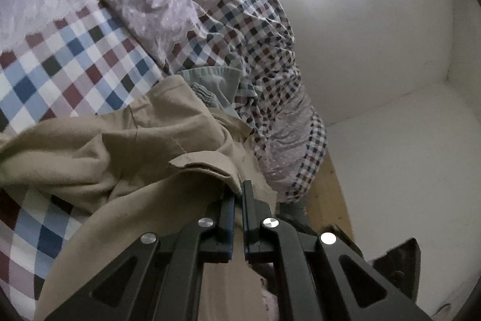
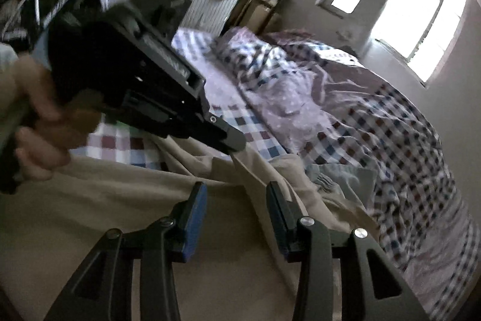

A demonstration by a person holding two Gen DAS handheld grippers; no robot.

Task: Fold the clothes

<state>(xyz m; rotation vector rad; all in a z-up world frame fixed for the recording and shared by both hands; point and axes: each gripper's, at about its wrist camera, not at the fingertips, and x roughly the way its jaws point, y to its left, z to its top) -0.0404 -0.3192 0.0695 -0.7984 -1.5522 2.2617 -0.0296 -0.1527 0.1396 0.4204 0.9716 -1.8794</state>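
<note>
So the beige garment (image 1: 99, 158) is spread in a rumpled heap across the bed (image 1: 60, 56), on top of the checkered sheet. The left gripper (image 1: 239, 194) is pinched tight on a folded edge of it, jaws basically together with just the cloth squeezed between the blue pads. In the right wrist view you can see a hand (image 2: 39, 134) holding that same gripper, with the fabric pulled up taut toward its tip.

The right gripper (image 2: 236, 194) has its jaws standing apart, about halfway, nothing between them. It hangs over the beige cloth, not gripping it.

A small grey-green piece of clothing (image 1: 216, 86) lies just past the beige one, against the bunched-up checkered duvet (image 1: 264, 50).
</note>
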